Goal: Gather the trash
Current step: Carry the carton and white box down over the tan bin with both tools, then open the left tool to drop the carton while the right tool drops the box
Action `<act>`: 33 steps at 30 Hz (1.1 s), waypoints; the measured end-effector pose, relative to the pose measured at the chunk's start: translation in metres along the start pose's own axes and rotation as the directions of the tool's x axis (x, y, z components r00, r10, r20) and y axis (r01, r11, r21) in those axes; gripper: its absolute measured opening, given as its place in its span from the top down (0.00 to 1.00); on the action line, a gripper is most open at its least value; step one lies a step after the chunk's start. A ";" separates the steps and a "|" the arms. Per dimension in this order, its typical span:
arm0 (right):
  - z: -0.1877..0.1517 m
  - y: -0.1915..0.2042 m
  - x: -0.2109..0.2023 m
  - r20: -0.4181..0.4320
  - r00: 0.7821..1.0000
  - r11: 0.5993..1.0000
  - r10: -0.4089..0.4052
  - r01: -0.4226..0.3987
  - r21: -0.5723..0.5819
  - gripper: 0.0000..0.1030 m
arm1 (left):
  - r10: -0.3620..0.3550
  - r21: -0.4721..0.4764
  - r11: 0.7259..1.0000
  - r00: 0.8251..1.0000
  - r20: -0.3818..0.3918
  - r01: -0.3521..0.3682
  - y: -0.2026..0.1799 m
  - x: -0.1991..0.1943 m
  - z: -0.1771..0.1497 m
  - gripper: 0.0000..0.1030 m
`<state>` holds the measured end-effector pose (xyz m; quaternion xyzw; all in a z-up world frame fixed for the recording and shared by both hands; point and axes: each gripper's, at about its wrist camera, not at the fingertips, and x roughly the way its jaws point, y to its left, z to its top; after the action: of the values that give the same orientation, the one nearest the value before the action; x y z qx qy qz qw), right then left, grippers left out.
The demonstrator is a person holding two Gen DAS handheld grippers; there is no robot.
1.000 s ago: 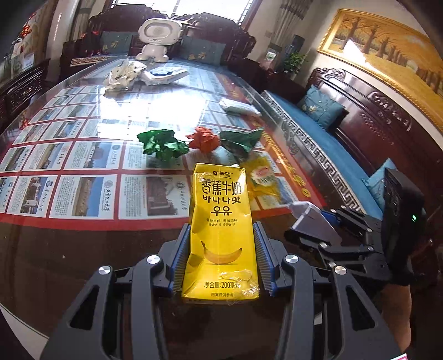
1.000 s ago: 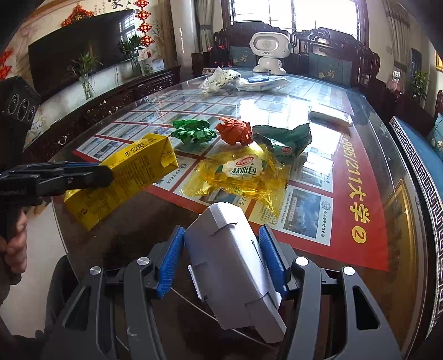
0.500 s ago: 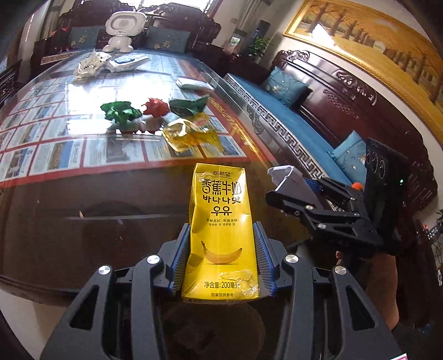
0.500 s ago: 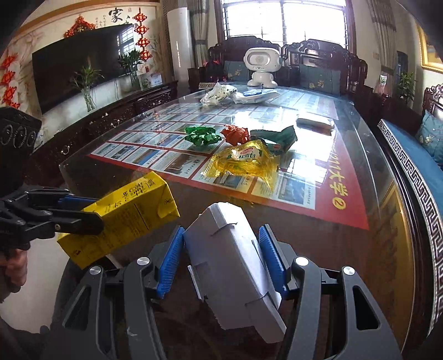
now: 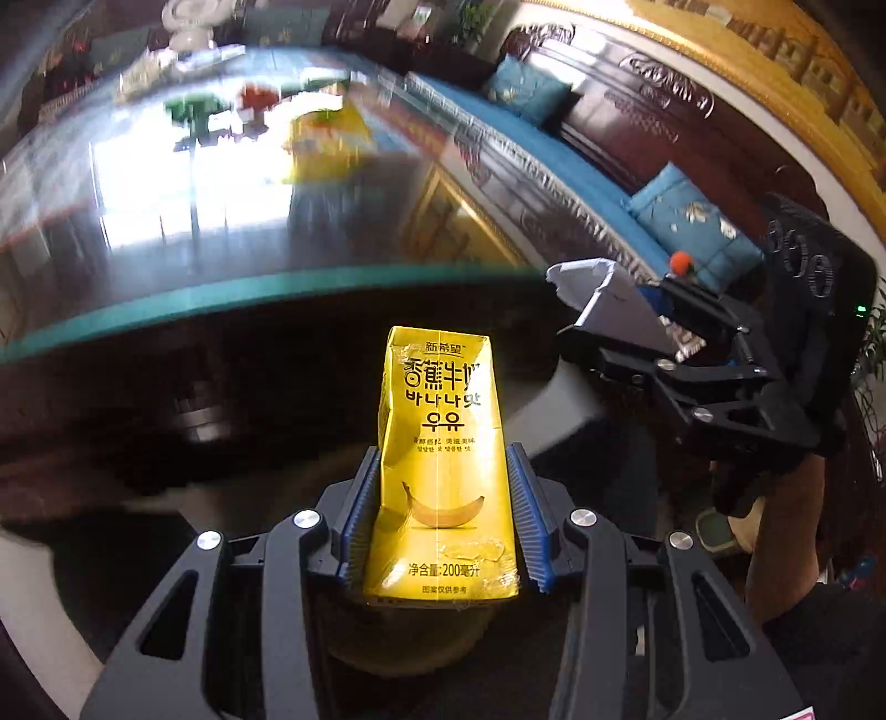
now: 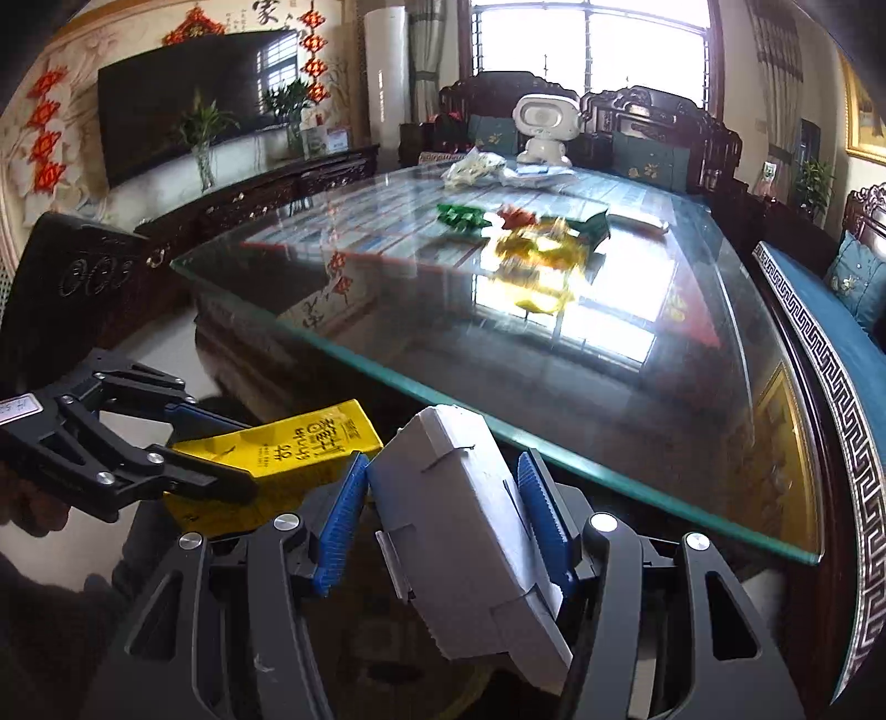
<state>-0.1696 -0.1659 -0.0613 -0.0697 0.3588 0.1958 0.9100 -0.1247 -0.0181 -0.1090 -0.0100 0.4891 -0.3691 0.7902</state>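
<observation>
Both grippers have dropped below the glass table's edge (image 6: 554, 421); left gripper (image 5: 440, 520) clamps the yellow "200" banana-milk carton (image 5: 440, 454), right gripper (image 6: 443, 515) clamps the grey carton (image 6: 465, 531).

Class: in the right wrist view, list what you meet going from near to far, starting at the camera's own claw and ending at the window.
Right claw gripping the grey carton → glass table edge → yellow wrapper → red crumpled paper → white robot toy → window.
</observation>
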 end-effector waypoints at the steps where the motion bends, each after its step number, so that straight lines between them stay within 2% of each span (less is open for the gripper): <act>1: -0.008 0.003 0.000 -0.011 1.000 1.000 0.003 -0.003 0.001 0.47 | 0.004 0.003 1.000 1.000 -0.014 -0.004 0.000 0.004 -0.007 0.56; 6: -0.042 0.012 0.008 -0.071 0.997 0.999 0.016 -0.014 0.030 0.47 | 0.001 0.005 1.000 0.994 -0.112 0.000 0.006 0.038 -0.050 0.56; 8: -0.057 0.014 0.013 -0.096 0.995 0.998 0.029 -0.024 0.053 0.47 | -0.003 0.009 1.000 0.983 -0.184 0.005 0.009 0.060 -0.071 0.56; 12: -0.077 0.015 0.021 -0.133 0.990 0.996 0.037 -0.025 0.087 0.47 | -0.024 0.006 1.000 0.964 -0.265 0.026 0.016 0.097 -0.096 0.56; 14: -0.084 0.016 0.024 -0.142 0.989 0.995 0.040 -0.027 0.093 0.47 | -0.006 0.034 0.999 0.962 -0.274 0.016 0.017 0.112 -0.101 0.51; 15: -0.087 0.016 0.025 -0.145 0.989 0.995 0.039 -0.025 0.095 0.47 | -0.008 0.040 0.999 0.961 -0.277 0.020 0.018 0.118 -0.102 0.35; 16: -0.089 0.016 0.028 -0.151 0.988 0.995 0.042 -0.027 0.100 0.47 | -0.007 0.031 0.999 0.959 -0.282 0.016 0.020 0.123 -0.104 0.26; 18: -0.092 0.018 0.031 -0.160 0.986 0.994 0.040 -0.023 0.105 0.47 | -0.012 0.021 1.000 0.954 -0.301 0.019 0.022 0.131 -0.105 0.26; 21: -0.096 0.021 0.032 -0.171 0.984 0.995 0.040 -0.023 0.099 0.47 | -0.002 0.036 0.999 0.956 -0.294 0.014 0.024 0.132 -0.107 0.23; 30: -0.101 0.035 0.050 -0.201 0.976 0.994 0.084 -0.068 0.089 0.46 | 0.082 0.020 0.997 0.962 -0.261 -0.080 0.043 0.120 -0.108 0.22; 33: -0.102 0.038 0.055 -0.208 0.973 0.993 0.100 -0.084 0.082 0.46 | 0.092 0.011 0.996 0.962 -0.256 -0.092 0.046 0.115 -0.106 0.22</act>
<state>-0.2123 -0.1419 -0.1729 -0.0402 0.4634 0.2159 0.8585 -0.1524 -0.0163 -0.2693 0.0599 0.5873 -0.3299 0.7366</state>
